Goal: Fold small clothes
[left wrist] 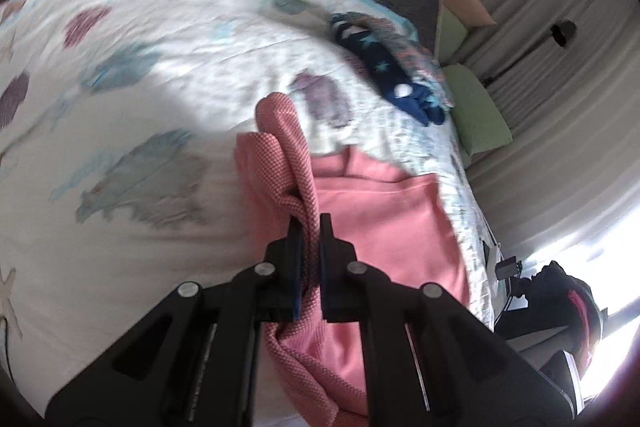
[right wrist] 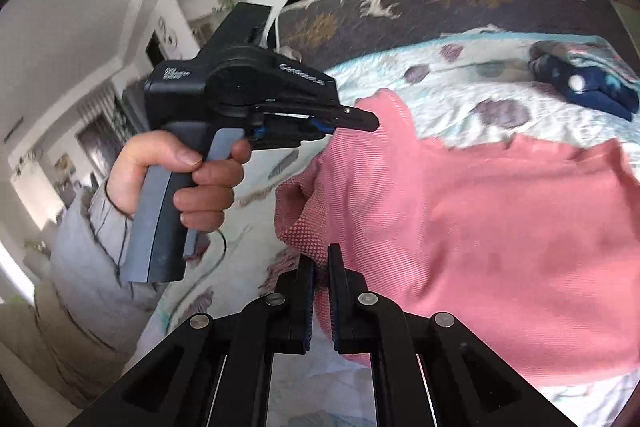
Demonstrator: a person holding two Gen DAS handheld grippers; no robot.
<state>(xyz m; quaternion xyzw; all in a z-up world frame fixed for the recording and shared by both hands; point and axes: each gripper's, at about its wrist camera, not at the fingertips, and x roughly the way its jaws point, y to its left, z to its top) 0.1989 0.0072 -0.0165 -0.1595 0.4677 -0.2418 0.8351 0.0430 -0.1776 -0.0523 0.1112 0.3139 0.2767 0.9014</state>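
Note:
A pink knit garment (left wrist: 384,219) lies partly lifted over the white patterned quilt (left wrist: 132,99). My left gripper (left wrist: 310,223) is shut on a bunched fold of its edge. In the right wrist view the same pink garment (right wrist: 480,227) hangs spread out, and my right gripper (right wrist: 322,255) is shut on its textured edge. The left gripper (right wrist: 360,121), held by a hand, also shows there, pinching the cloth's upper corner above the bed.
A pile of folded dark blue and patterned clothes (left wrist: 396,67) sits on the quilt toward the pillows; it also shows in the right wrist view (right wrist: 588,83). Green pillows (left wrist: 476,107) and a dark deer-print blanket (right wrist: 460,11) lie at the bed's far side. Curtains and a bright window are beyond.

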